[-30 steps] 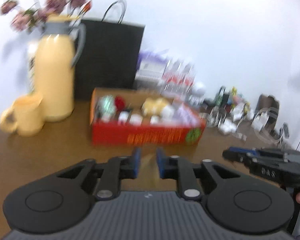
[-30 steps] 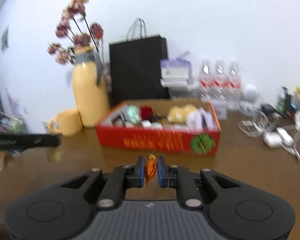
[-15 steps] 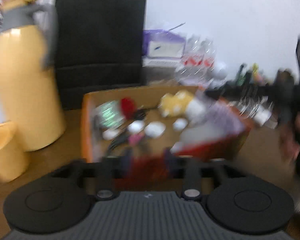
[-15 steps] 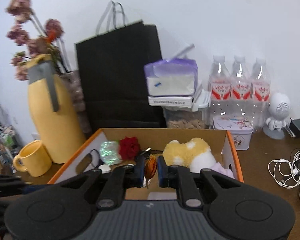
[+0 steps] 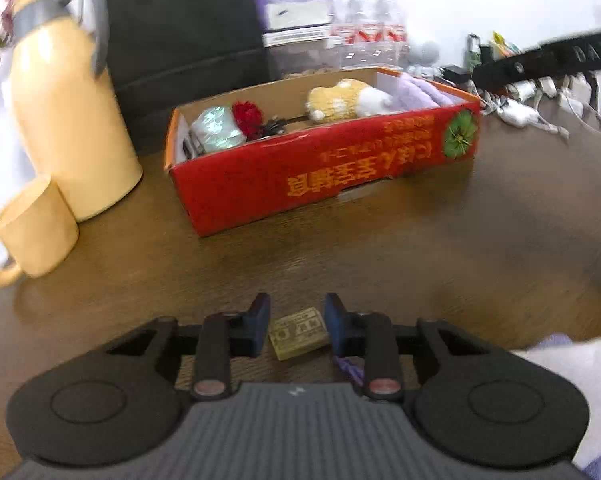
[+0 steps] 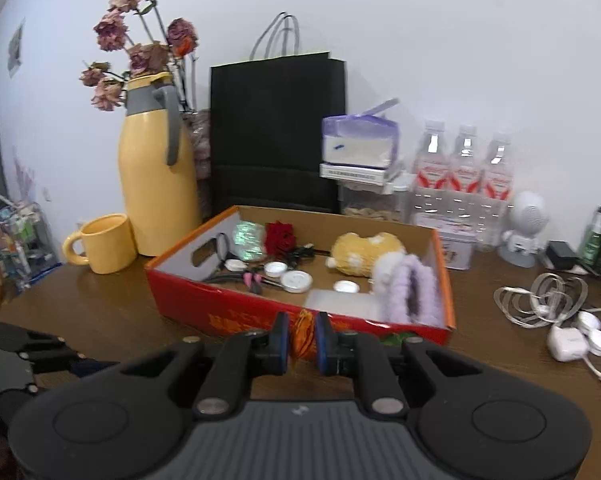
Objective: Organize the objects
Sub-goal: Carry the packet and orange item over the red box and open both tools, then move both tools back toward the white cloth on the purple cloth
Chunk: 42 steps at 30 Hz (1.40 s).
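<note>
A red cardboard box (image 5: 324, 176) (image 6: 260, 316) stands on the brown table and holds a yellow plush, a red rose, a purple fuzzy item and small round tins. My left gripper (image 5: 298, 326) is open, low over the table, its jaws either side of a small olive packet (image 5: 299, 332) lying on the wood. My right gripper (image 6: 302, 340) is shut on an orange wrapped candy (image 6: 303, 332) and hovers just in front of the box's near wall. The right gripper also shows in the left wrist view (image 5: 548, 58), beyond the box.
A yellow thermos (image 6: 156, 184) with dried flowers and a yellow mug (image 6: 104, 244) stand left of the box. A black paper bag (image 6: 276, 136), water bottles (image 6: 464, 172) and a tissue pack line the back wall. Earphones and cables (image 6: 560, 320) lie at right.
My left gripper pulled back from the box, came down over the table and opened around the olive packet. My right gripper drew back and lower from over the box, still holding the candy.
</note>
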Motion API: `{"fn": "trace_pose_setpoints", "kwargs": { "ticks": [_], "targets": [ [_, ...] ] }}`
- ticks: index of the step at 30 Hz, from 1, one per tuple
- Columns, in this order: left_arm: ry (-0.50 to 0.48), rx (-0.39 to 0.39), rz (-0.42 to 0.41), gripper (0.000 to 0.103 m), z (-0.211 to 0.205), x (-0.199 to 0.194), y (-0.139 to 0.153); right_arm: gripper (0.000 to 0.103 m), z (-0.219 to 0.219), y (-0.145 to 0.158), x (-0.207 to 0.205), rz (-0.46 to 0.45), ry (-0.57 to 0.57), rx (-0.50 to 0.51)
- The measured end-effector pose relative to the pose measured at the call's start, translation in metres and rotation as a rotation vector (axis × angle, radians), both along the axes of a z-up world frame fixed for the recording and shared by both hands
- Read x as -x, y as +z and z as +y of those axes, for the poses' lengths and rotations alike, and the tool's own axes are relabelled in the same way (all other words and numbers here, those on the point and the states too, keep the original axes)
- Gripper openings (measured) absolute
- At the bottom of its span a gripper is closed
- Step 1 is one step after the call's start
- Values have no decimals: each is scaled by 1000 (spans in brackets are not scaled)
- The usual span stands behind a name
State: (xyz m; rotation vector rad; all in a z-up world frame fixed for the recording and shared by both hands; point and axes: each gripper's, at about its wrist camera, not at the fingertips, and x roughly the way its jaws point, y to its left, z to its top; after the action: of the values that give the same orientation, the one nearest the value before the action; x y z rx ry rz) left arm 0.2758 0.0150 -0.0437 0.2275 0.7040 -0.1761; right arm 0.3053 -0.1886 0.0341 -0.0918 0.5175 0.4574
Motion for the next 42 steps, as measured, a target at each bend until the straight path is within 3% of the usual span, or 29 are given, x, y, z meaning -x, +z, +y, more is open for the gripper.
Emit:
{"fn": "trace_pose_setpoints", "kwargs": {
  "ticks": [4, 8, 10, 12, 15, 16, 18, 20, 22, 24, 29, 31, 32, 35, 39, 42],
  "targets": [
    [-26, 34, -58, 29, 1, 4, 17, 13, -10, 4, -3, -1, -7, -12],
    [-43, 146, -147, 29, 6, -46, 70, 13, 3, 16, -52, -17, 16, -45],
    [-33, 203, -135, 30, 2, -87, 81, 13, 15, 12, -98, 51, -6, -80],
    [-21, 264, -69, 30, -5, -132, 78, 13, 27, -3, -148, 180, -20, -116],
    [105, 330, -6, 31, -4, -184, 61, 15, 45, -30, -196, 267, -46, -123],
    [148, 356, 10, 31, -1, -194, 55, 18, 49, -38, -206, 274, -70, -129],
    [150, 394, 33, 34, 6, -202, 47, 51, 53, -49, -221, 296, -103, -109],
    [156, 408, 28, 40, 14, -196, 51, 58, 48, -47, -220, 275, -125, -132],
    [133, 398, -9, 47, 19, -181, 66, 59, 40, -35, -208, 224, -141, -153],
    [114, 391, -63, 56, 24, -160, 86, 68, 32, -17, -193, 179, -154, -176],
    [84, 384, -225, 76, 40, -87, 145, 71, 19, 36, -133, 70, -139, -165],
    [70, 341, -258, 83, 39, -55, 156, 80, 12, 52, -98, 33, -112, -157],
    [56, 317, -268, 88, 38, -37, 157, 85, 7, 56, -78, 11, -103, -159],
    [26, 282, -274, 94, 37, 16, 146, 86, -13, 53, -13, -15, -86, -160],
    [63, 319, -227, 99, 39, 96, 124, 86, -34, 26, 80, 14, -121, -117],
    [28, 342, -244, 103, 39, 166, 116, 87, -49, 14, 164, -58, -89, -51]
  ]
}}
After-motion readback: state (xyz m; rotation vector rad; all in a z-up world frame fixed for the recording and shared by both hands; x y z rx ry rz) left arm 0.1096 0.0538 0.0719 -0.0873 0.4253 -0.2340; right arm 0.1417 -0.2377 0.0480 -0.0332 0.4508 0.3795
